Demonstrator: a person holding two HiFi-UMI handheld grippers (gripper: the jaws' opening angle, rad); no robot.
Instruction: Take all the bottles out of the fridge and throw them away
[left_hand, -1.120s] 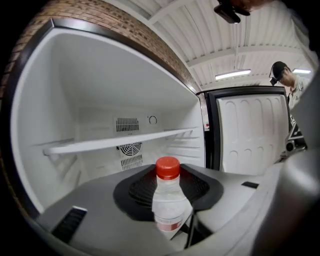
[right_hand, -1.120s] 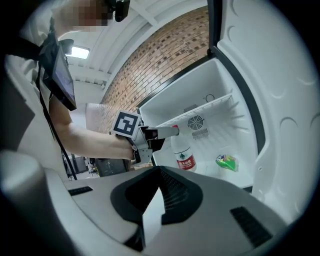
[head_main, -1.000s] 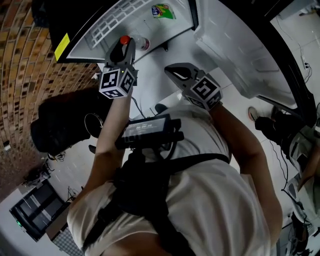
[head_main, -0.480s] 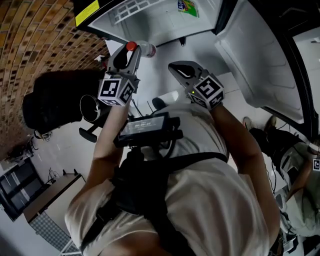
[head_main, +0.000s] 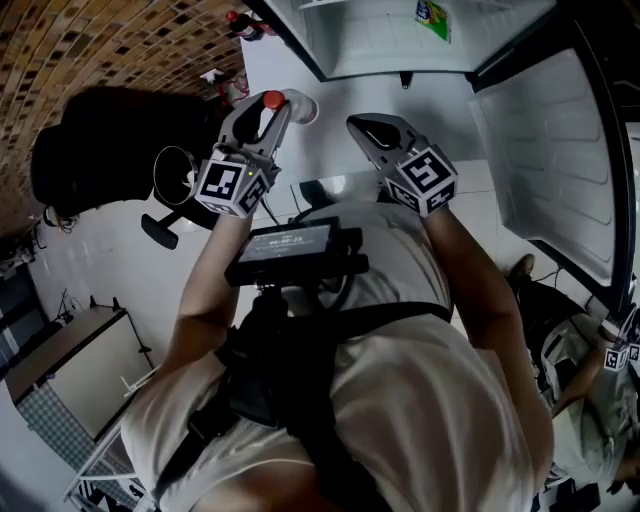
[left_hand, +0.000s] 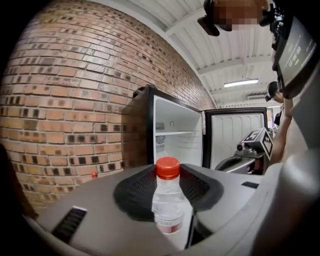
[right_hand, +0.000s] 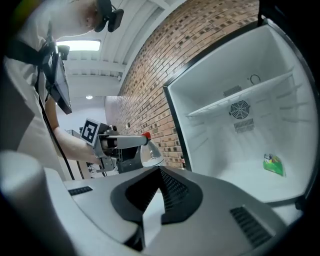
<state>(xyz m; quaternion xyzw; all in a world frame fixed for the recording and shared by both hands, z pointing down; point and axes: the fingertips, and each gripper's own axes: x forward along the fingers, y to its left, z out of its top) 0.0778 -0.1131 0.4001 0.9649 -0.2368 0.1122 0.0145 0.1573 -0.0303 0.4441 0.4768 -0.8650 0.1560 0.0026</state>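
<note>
Bottle (left_hand: 169, 202) with red cap is sitting clamped between the jaws of our left gripper (head_main: 278, 103), outside the open fridge (head_main: 385, 45). We are holding the right gripper (head_main: 366, 127) beside it, jaws drawn together, gripping nothing.

Setting: bare indoor test space, lab or workshop type. Evidence: exposed brick wall (left_hand: 75, 90), white panelled ceiling (left_hand: 225, 45) with strip light (left_hand: 241, 82), pale floor (head_main: 120, 270), small fridge (right_hand: 240, 150) standing open beside the wall.
</note>
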